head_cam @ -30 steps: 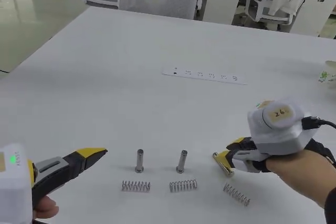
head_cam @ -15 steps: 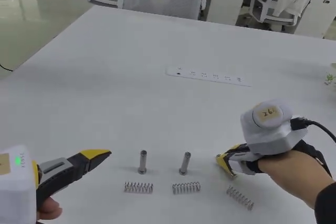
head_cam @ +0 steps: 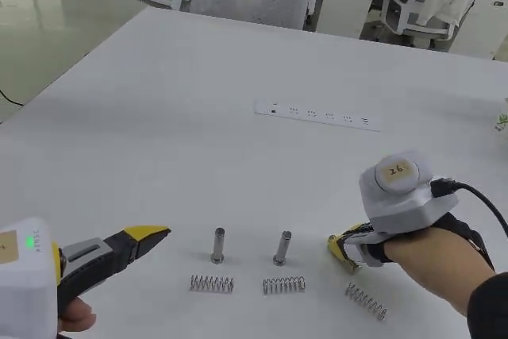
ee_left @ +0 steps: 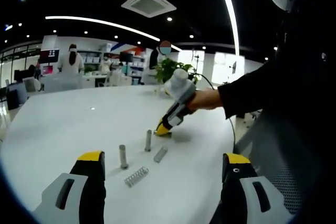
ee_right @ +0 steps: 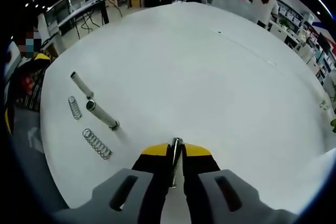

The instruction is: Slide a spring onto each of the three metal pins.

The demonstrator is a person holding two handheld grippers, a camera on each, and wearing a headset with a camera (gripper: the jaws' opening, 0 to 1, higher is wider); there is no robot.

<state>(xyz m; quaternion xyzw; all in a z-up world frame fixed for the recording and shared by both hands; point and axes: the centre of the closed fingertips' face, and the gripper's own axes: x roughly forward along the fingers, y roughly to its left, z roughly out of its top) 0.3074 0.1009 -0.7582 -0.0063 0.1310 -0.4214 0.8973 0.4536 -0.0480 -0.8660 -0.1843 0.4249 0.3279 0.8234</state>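
**Q:** How many springs are present, and where are they?
**A:** Three. All lie flat on the white table point(head_cam: 198, 117) in a row nearest the wearer: the left spring point(head_cam: 212, 283), the middle spring point(head_cam: 284, 284) and the right spring point(head_cam: 366, 301). None of them is on a pin.

**Q:** What is the condition of the left gripper?
**A:** The left gripper point(head_cam: 147, 236) is at 9 o'clock of the row, well apart from it. In the left gripper view its jaws are spread wide with nothing between them.

**Q:** How many pins are there, and where?
**A:** Three.
- The left pin point(head_cam: 218, 244) stands upright on the table at 12 o'clock of the left spring, near it but not touching.
- The middle pin point(head_cam: 282, 248) stands upright at 12 o'clock of the middle spring, also near it but not touching.
- The third pin point(ee_right: 174, 169) is clamped between the closed jaws of the right gripper point(head_cam: 341, 249). That gripper is at 3 o'clock of the middle pin and 11 o'clock of the right spring. Whether the third pin touches the table cannot be determined.

**Q:** What lies farther out?
**A:** One power strip point(head_cam: 317, 114) lies flat at 12 o'clock of the pins, well apart from them. Office chairs stand beyond the table's far edge, and one chair point(head_cam: 425, 5) at 1 o'clock carries a white garment.
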